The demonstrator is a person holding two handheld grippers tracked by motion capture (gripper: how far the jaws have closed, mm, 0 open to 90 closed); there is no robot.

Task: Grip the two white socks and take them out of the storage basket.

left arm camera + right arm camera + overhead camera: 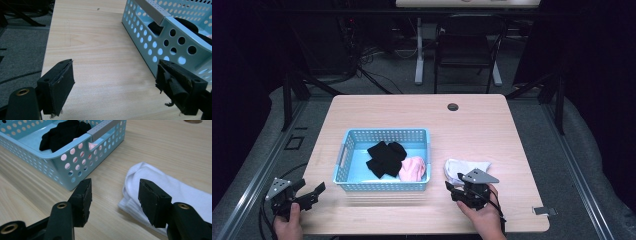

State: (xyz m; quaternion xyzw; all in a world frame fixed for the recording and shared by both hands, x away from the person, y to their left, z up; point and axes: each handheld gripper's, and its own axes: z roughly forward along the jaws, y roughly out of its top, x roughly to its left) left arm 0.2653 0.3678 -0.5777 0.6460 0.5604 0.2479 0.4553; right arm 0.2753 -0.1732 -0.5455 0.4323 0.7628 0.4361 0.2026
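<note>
A light blue perforated basket (347, 150) sits on the wooden table and holds black socks (385, 157) and a pink sock (413, 169). A folded white sock (464, 166) lies on the table just right of the basket. My right gripper (458, 189) hovers at the white sock's near end, open, with the sock (175, 187) just beyond its jaws and the basket (62, 167) to their left. My left gripper (312, 192) is open at the table's front left corner, empty, beside the basket's (160, 35) left wall.
The table (482, 125) has a round cable hole (453, 107) near its far edge. A strip of tape (544, 211) sits at the front right corner. A chair and table legs stand behind, and grey floor lies beyond the table's left edge (22, 50).
</note>
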